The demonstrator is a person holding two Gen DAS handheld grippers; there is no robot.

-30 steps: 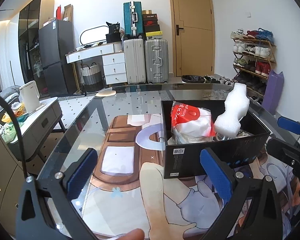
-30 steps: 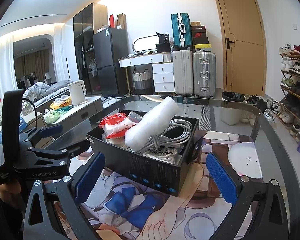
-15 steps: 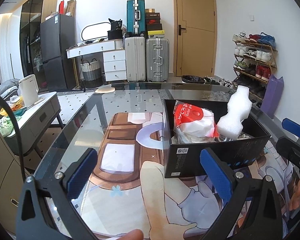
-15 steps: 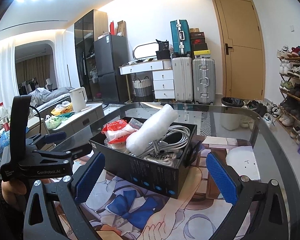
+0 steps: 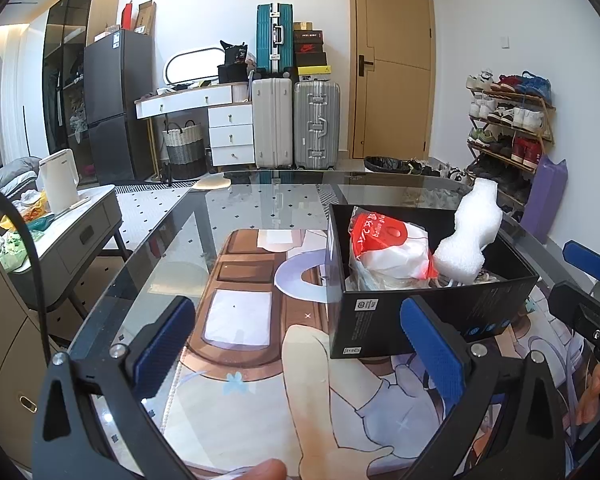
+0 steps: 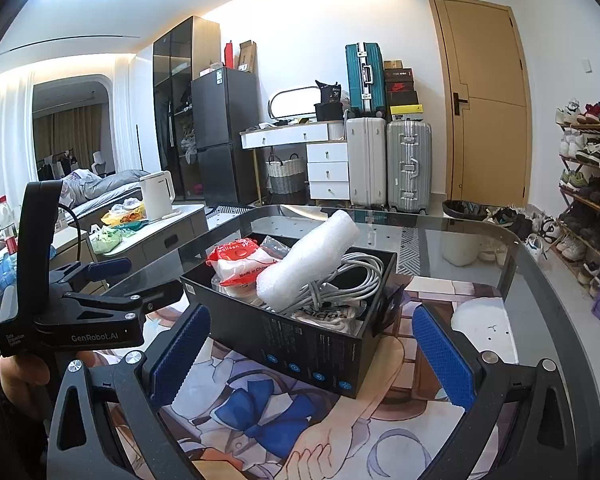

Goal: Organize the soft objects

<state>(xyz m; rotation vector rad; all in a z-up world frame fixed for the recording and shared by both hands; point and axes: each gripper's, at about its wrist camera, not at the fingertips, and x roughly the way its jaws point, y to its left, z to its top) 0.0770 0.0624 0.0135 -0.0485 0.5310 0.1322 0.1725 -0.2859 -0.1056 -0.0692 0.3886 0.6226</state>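
Jaws wide, empty; only right view shows cable (image 6: 352,276).

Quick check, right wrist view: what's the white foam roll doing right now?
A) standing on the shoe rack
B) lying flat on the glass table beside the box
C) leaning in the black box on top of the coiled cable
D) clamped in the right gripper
C: the foam roll slants out of the black box, resting on the grey cable; the right gripper is open and empty.
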